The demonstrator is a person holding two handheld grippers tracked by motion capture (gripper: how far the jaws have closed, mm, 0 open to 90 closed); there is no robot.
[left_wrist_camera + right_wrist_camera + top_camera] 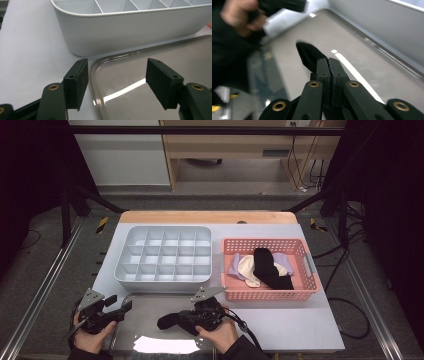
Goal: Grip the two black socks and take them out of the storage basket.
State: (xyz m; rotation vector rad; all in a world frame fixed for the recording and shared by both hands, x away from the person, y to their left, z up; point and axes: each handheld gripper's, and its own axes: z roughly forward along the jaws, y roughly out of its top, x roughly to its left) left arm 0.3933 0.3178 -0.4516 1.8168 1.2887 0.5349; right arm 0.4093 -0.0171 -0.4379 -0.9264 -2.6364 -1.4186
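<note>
At the left, the left gripper (121,306) hovered with its jaws spread wide and nothing between them, over the near left corner of a shiny metal tray (150,320); in the left gripper view that corner (130,82) lay just below the pads, with the white compartment organiser (130,30) close behind it. Towards the middle, the right gripper (176,319) was clenched on a black sock (167,321), which hung from its tips just above the tray; the right gripper view showed the dark fabric (308,56) pinched between the closed pads. At the right, a pink basket (300,292) held more socks, black, cream and lilac.
</note>
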